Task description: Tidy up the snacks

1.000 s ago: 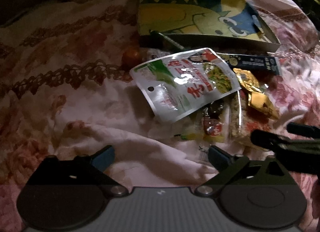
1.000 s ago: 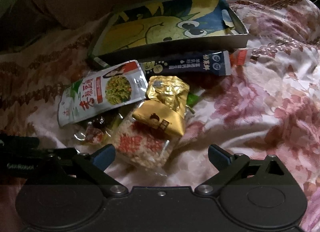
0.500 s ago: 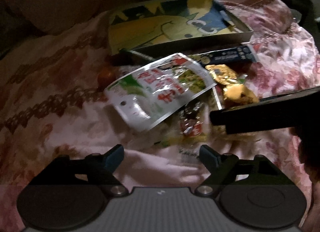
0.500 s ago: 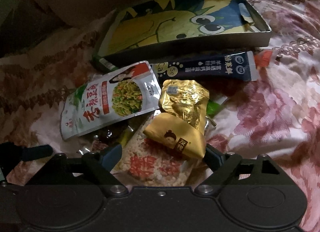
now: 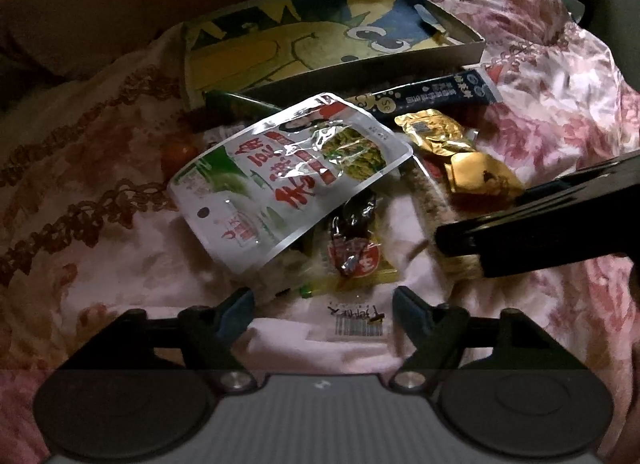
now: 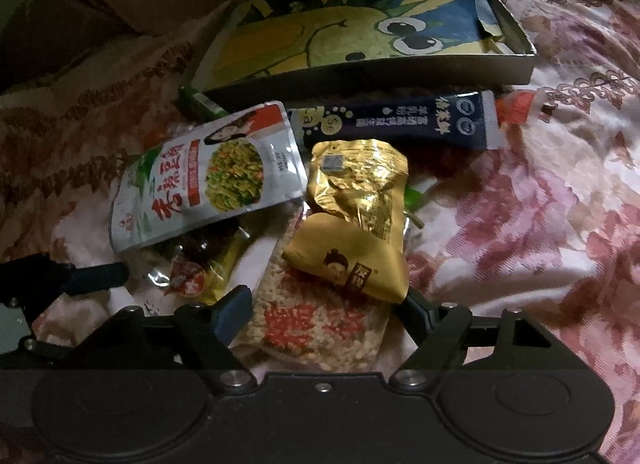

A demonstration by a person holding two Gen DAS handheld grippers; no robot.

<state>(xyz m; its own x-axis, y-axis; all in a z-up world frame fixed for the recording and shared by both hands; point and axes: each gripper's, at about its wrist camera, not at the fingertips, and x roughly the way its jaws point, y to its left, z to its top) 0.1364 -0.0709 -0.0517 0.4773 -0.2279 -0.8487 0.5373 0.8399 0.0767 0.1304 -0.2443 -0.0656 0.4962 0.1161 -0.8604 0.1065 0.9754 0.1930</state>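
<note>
A heap of snack packets lies on a floral bedspread. On top is a white-green pouch (image 5: 288, 184) (image 6: 208, 176), with a dark blue stick pack (image 5: 432, 96) (image 6: 400, 124) behind it. My right gripper (image 6: 324, 304) straddles a clear rice-crisp packet (image 6: 320, 328) with a gold packet (image 6: 352, 264) lying over it. Its jaws are closing and the pads stand at the packet's edges. My left gripper (image 5: 322, 304) is closing around the barcode end of a clear packet (image 5: 356, 322), below a small red-and-dark sweet packet (image 5: 352, 240). Neither pair of pads visibly presses.
An open cartoon-printed box (image 5: 360, 72) (image 6: 360, 76) lies just behind the heap. The right gripper's finger (image 5: 540, 220) crosses the left wrist view at right. The left gripper's finger (image 6: 100, 276) shows at the left of the right wrist view. Rumpled bedspread (image 6: 520, 224) surrounds everything.
Both pairs of jaws have narrowed. The left gripper has rolled and moved in on the heap. The right gripper has come down over the rice-crisp packet, which now lies between its fingers.
</note>
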